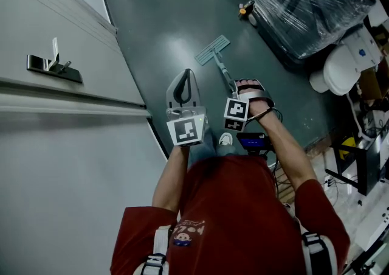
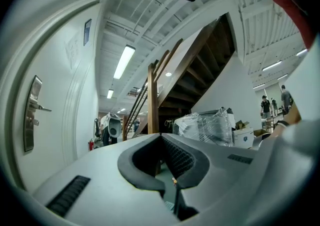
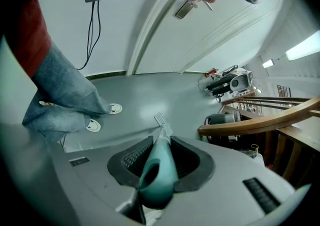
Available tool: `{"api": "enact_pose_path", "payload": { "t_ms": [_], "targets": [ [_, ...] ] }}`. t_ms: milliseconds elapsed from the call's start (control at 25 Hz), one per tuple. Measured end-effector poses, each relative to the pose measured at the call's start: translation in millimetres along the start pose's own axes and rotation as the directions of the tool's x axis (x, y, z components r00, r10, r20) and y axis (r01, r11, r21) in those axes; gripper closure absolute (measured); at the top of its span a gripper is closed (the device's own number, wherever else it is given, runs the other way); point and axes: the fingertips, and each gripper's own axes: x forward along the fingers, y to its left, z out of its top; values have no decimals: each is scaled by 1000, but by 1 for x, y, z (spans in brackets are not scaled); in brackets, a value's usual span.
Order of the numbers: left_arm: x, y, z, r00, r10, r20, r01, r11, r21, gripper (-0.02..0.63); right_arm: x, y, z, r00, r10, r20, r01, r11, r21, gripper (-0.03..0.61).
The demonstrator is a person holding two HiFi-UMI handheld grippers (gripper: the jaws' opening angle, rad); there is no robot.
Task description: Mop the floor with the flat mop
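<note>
The flat mop's pale green head (image 1: 213, 50) lies flat on the dark green floor (image 1: 164, 24) ahead of me. Its handle (image 1: 223, 73) slants back toward my right gripper (image 1: 236, 94). In the right gripper view the teal handle end (image 3: 157, 172) sits between the dark pads (image 3: 131, 157) of my right gripper (image 3: 162, 139), which is shut on it, and the mop head (image 3: 163, 122) shows small beyond. My left gripper (image 1: 187, 73) is held up beside it, to the left, apart from the mop. Its jaws meet at the tip (image 2: 161, 137) with nothing inside.
A white door with a metal lever handle (image 1: 51, 64) fills the left side. A plastic-wrapped pallet (image 1: 310, 6) and white containers (image 1: 343, 67) stand at the right. A wooden stair rail (image 3: 260, 120) and machines (image 3: 232, 82) lie further off. My shoes (image 3: 92, 126) are near the mop.
</note>
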Motion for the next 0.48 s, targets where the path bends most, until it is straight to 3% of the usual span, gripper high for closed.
{"api": "enact_pose_path", "payload": {
  "t_ms": [480],
  "targets": [
    [-62,-54,16,1000,-1,27,1,1000,6,598,-50,67,-29,1000,20,3,-20,1000,-16,460]
  ]
}}
